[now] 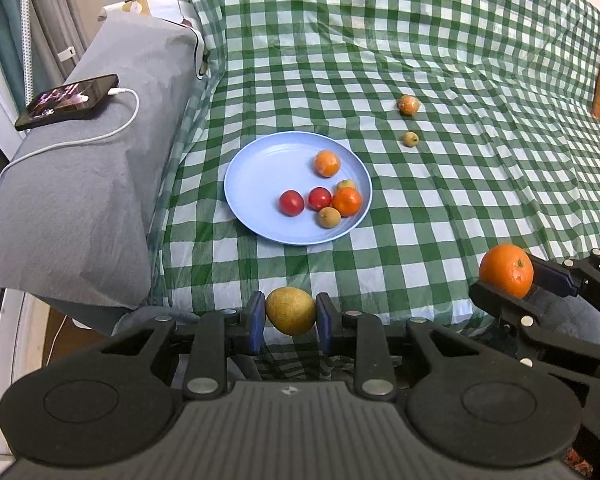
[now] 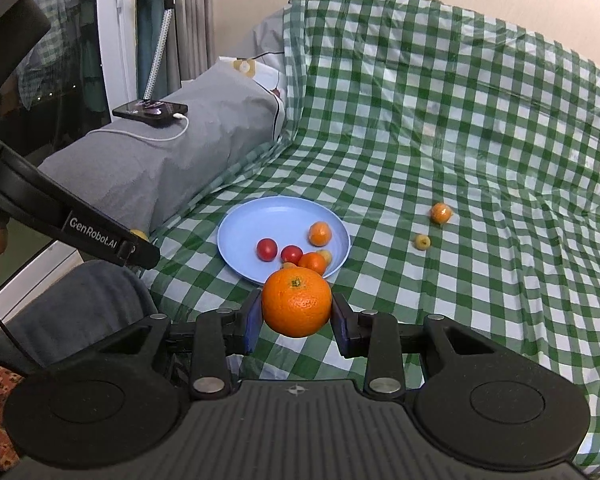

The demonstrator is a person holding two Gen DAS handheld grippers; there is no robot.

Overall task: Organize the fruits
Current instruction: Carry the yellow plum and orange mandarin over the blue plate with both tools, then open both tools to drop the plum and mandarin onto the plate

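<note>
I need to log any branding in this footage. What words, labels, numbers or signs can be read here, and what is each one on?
"GenRobot.AI": white lettering on the side of the left gripper, seen from the right wrist camera.
Small compass-like emblem, no letters: on each gripper body, left and right.
Phone screen: lit, but its content is too blurred to read.
No other readable text.

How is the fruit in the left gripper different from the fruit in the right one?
The fruit in the left hand-held gripper is a yellowish-brown fruit; the right hand-held gripper holds a bright orange. The yellowish-brown fruit looks egg-shaped and dull; the orange is rounder, glossy and dimpled, with a green stem spot on top. Both are pinched between blue pads, off the checked cloth, near the blue plate.
</note>
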